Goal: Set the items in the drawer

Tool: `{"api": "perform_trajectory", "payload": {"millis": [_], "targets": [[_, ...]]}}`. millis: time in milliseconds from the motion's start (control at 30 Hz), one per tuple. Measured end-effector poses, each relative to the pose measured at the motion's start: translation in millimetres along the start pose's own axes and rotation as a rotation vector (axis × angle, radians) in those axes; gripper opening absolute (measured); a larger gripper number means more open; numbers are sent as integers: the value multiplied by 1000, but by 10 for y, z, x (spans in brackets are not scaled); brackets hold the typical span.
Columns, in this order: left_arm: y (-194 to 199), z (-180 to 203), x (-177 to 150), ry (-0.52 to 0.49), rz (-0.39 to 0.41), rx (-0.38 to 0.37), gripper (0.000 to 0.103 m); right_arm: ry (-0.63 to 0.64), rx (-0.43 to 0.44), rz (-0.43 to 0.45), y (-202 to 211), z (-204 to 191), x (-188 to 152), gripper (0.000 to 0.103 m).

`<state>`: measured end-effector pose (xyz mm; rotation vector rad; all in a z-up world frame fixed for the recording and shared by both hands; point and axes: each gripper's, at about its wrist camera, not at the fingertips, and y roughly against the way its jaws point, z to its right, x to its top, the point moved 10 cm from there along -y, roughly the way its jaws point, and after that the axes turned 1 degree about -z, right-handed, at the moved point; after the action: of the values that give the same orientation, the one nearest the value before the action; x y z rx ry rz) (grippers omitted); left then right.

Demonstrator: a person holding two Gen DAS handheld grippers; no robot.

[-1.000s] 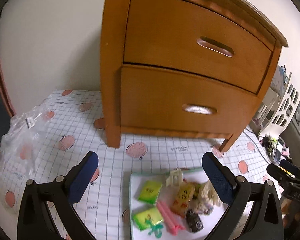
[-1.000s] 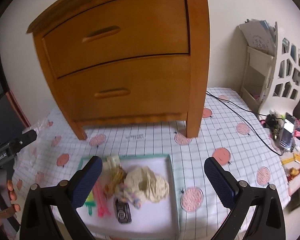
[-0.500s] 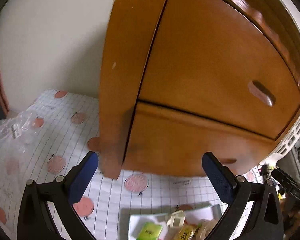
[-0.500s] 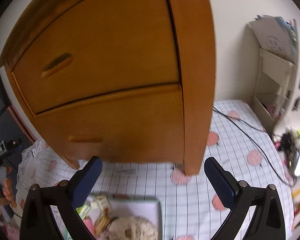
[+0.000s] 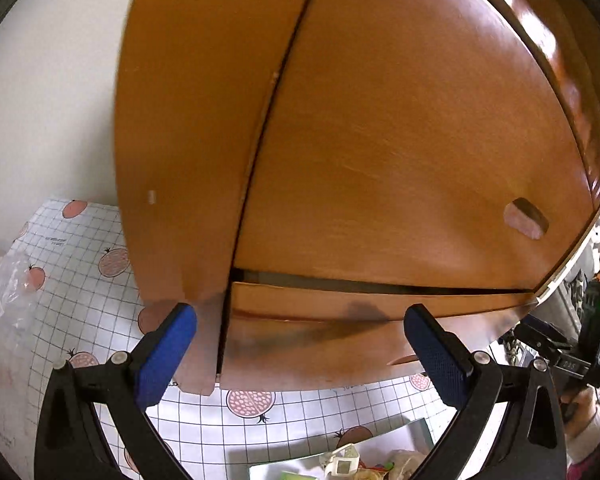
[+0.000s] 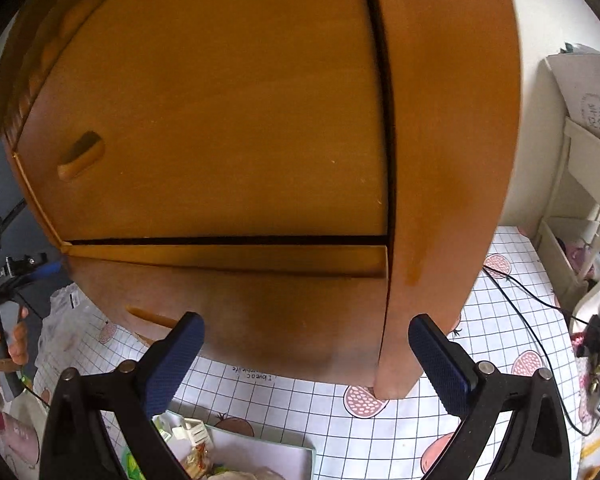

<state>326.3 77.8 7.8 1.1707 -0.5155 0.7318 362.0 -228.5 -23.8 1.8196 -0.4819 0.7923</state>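
Note:
A brown wooden cabinet with two drawers fills both views from very close. The upper drawer front has a recessed handle. Below a dark gap lies the lower drawer front, with its top edge showing as a lighter strip. Both drawers look shut. My left gripper is open and empty in front of the lower drawer's left end. My right gripper is open and empty before its right end. A white tray of small items lies below both grippers.
The cabinet stands on a white gridded cloth with pink fruit prints. A clear plastic bag lies at the left. A black cable and a white shelf unit are to the right. A hand shows at the left edge.
Both grippers have moved up and in toward the cabinet front, which now fills the views. The tray has slid to the bottom edge. Both stay open.

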Motion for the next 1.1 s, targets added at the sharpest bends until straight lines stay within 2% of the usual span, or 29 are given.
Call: {"api": "perform_trajectory", "payload": {"millis": [300,667,1100], "targets": [[-128,62,-18,10,-23,-16,103,17,16,-9,-143,-81,66,103],[-75,173,-13,13,-30,-13,103,37,0,-30,-308,-138,80,103],[198,157,-288,-25,-38,8,103,33,3,-29,18,-160,-33,103]]}}
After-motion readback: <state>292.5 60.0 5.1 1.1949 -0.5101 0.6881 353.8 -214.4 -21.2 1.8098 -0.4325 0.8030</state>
